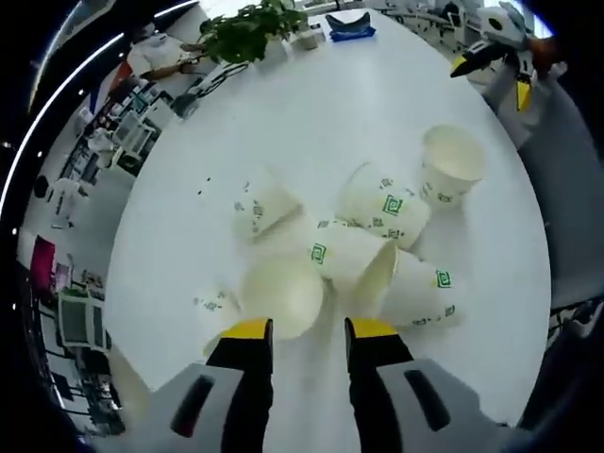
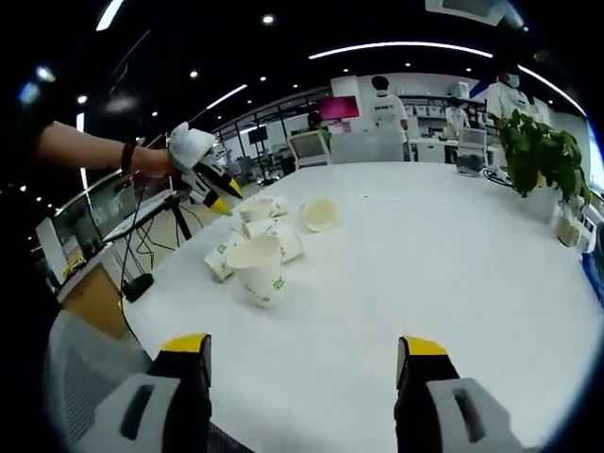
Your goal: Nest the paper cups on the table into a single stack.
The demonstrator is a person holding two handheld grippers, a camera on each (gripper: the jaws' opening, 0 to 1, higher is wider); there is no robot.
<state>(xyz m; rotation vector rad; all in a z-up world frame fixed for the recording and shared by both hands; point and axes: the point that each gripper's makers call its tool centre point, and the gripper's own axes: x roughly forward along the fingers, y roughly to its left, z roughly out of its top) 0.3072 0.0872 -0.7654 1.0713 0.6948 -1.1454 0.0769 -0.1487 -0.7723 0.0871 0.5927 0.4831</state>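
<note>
Several white paper cups with green logos lie in a loose cluster (image 1: 354, 250) on the round white table (image 1: 311, 113). Most are on their sides; one cup (image 1: 451, 165) stands upright at the cluster's right. My left gripper (image 1: 310, 330) hovers open just above the nearest tipped cup (image 1: 283, 294), with nothing between its yellow tips. The right gripper (image 1: 491, 79) is far off at the table's other side. In the right gripper view, my right gripper (image 2: 304, 347) stands wide open over bare table (image 2: 425, 264), the cup cluster (image 2: 264, 245) lies ahead to the left, and a hand holds the left gripper (image 2: 209, 189) above it.
A potted plant (image 1: 247, 33) (image 2: 538, 151) and a blue object (image 1: 351, 26) sit near the table's far rim. Office desks, monitors and people (image 2: 382, 94) fill the background. The table edge (image 2: 142, 330) runs close to my right gripper.
</note>
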